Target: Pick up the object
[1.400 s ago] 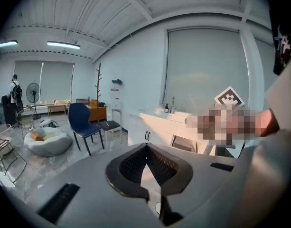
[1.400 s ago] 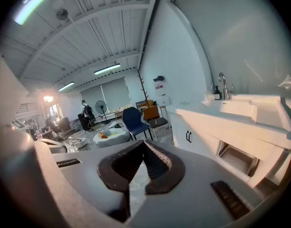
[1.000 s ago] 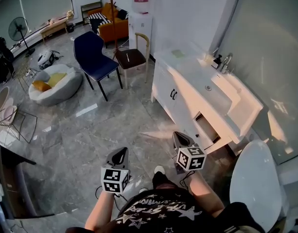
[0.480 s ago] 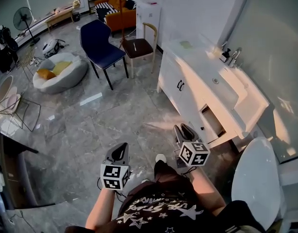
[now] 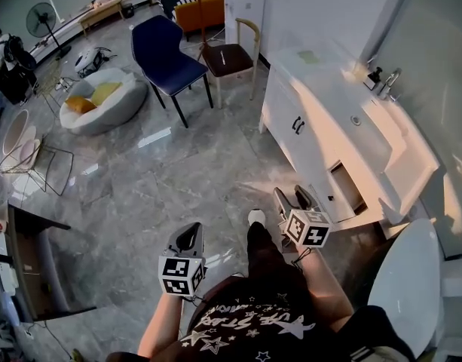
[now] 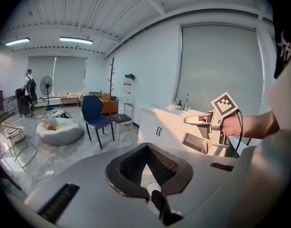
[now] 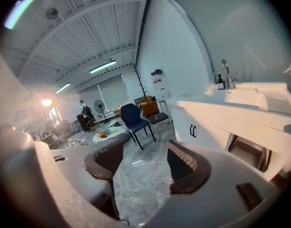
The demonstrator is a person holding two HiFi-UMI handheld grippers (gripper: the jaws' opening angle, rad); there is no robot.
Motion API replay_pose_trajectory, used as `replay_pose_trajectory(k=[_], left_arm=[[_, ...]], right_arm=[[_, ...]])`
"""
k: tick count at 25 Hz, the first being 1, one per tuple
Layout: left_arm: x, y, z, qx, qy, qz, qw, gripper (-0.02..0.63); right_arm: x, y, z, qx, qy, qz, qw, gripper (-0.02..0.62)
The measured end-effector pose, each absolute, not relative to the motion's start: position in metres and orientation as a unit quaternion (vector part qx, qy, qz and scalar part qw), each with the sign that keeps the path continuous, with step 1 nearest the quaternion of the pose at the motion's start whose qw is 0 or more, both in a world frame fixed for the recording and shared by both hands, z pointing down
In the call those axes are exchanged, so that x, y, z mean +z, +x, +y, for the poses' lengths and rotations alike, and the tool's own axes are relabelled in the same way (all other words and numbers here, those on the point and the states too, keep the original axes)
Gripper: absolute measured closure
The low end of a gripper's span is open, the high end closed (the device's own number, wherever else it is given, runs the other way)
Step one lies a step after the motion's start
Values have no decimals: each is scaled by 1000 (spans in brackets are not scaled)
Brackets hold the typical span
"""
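Note:
My left gripper (image 5: 188,237) hangs low in front of the person's body over the grey floor, its jaws shut with nothing between them; in its own view the pads (image 6: 146,161) meet in a point. My right gripper (image 5: 294,200) is held near the white vanity (image 5: 322,124). Its jaws are opening, and only floor shows in the gap (image 7: 144,164). The left gripper view also shows the right gripper (image 6: 189,120) from the side. Nothing in these frames marks out which object the task means.
A soap bottle (image 5: 375,78) and tap (image 5: 392,83) stand by the vanity's sink. A white toilet lid (image 5: 405,279) is at lower right. A blue chair (image 5: 165,54), a wooden chair (image 5: 229,56), a bean bag (image 5: 102,101) and a fan (image 5: 40,18) stand farther off.
The right gripper's jaws have gone from shut to spread apart. The head view has drifted, so the vanity and chairs sit lower and more to the right.

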State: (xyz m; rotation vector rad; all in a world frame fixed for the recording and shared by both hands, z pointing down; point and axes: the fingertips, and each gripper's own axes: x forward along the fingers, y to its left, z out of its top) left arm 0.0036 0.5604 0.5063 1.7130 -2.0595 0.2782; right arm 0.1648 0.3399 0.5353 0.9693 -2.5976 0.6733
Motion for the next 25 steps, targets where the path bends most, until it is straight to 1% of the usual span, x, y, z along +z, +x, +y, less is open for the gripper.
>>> replay_pose_trajectory(k=[3,6,11,16,21,25], left_arm=[[503,-22,527,104,611,-755,215,591],[496,-50,477,106,605,-762,204,591],[498,-80,386,112,605,-760,208,591],[494,-96,296,112,612,-753,215,591],[497,-110,216,123,625,-740,217,590],[499,-117,160,127,632,-733,217,591]], right_arm=[[545,151,301,235,338,-899,148,310],[541,133,244,232,346,-899,136,310],[538,109,152,236,355,-895,131,310],[543,95,66,245,362,-888,144,310],[536,80,-8,253,370,-885,127,310],[541,78,-54,261,376,-880,128,310]])
